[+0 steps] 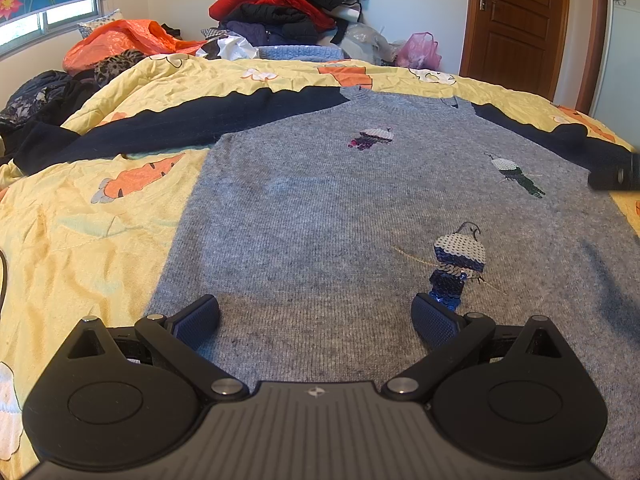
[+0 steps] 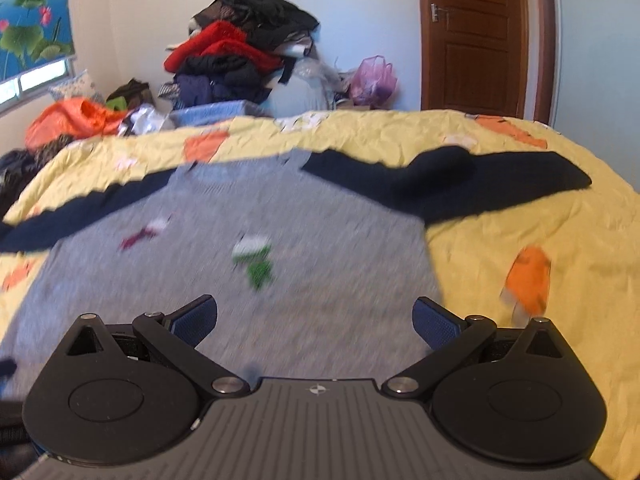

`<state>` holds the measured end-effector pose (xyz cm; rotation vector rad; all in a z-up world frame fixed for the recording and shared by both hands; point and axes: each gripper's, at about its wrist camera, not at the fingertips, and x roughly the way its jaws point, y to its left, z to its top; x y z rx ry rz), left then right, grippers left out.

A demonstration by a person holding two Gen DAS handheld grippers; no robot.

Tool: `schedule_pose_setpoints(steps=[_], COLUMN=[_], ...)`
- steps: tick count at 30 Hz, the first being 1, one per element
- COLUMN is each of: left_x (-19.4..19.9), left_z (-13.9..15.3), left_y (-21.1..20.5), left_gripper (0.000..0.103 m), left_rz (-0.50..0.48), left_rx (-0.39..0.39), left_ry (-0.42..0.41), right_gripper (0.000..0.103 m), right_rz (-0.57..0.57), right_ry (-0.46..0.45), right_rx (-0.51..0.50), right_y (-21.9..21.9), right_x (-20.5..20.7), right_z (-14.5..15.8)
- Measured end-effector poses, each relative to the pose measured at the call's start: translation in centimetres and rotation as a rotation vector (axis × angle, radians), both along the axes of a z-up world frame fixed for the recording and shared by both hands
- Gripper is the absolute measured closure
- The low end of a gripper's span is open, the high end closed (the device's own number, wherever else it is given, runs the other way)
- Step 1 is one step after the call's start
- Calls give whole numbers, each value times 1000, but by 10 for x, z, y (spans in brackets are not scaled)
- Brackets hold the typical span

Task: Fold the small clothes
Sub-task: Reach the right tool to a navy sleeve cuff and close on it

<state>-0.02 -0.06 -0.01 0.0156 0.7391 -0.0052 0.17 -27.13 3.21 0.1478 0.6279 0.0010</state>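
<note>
A small grey knit sweater point(image 1: 320, 208) with navy sleeves and sequin figures lies flat, front up, on a yellow quilt point(image 1: 80, 240). Its sleeves are spread out to both sides. My left gripper point(image 1: 316, 320) is open and empty, low over the sweater's lower hem area. My right gripper point(image 2: 316, 320) is open and empty, over the lower right part of the sweater point(image 2: 240, 280); this view is blurred. The right navy sleeve point(image 2: 460, 180) stretches out to the right. A dark gripper part point(image 1: 618, 176) shows at the right edge of the left wrist view.
A tall pile of red and dark clothes point(image 1: 288, 4) stands behind the bed. An orange plastic bag point(image 1: 120, 40) and a pink bag point(image 1: 420, 50) lie beside it. A wooden door point(image 1: 520, 20) is at the back right. The quilt drops off at the edges.
</note>
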Motion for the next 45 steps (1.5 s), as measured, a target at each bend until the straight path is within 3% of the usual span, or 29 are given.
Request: schedule_pose_setpoints(steps=[5, 11, 16, 18, 21, 30, 33, 35, 40, 41, 42, 43, 45], left_x=[0, 3, 3, 3, 2, 3, 3, 3, 4, 4, 4, 5, 5], left_z=[0, -1, 0, 0, 1, 0, 0, 0, 0, 0, 0, 0, 0], left_y=[0, -2, -2, -2, -1, -1, -1, -2, -2, -2, -2, -2, -2], left_gripper=[0, 0, 0, 0, 0, 0, 0, 0, 0, 0, 0, 0, 0], left_rz=[0, -1, 1, 1, 1, -3, -2, -3, -3, -3, -3, -3, -4], left_rx=[0, -3, -3, -5, -8, 1, 0, -1, -2, -2, -6, -6, -12], left_ry=[0, -2, -2, -3, -4, -12, -13, -11, -7, -7, -8, -9, -9], right_gripper=[0, 0, 2, 7, 7, 16, 16, 26, 29, 44, 79, 87, 86], right_rz=[-52, -345, -580, -648, -731, -681, -693, -692, -664, -667, -673, -686, -684], right_ry=[-60, -131, -242, -286, -306, -302, -287, -286, -266, -259, -233, -199, -206], right_rx=[170, 477, 722, 771, 771, 756, 726, 678, 576, 574, 575, 572, 554], right_y=[-47, -151, -250, -283, -313, -351, -357, -355, -352, -352, -353, -354, -349], right_x=[23, 56, 74, 79, 90, 129, 134, 136, 156, 157, 160, 163, 160], right_z=[11, 8, -17, -28, -43, -66, -71, -73, -71, -72, -73, -75, -72])
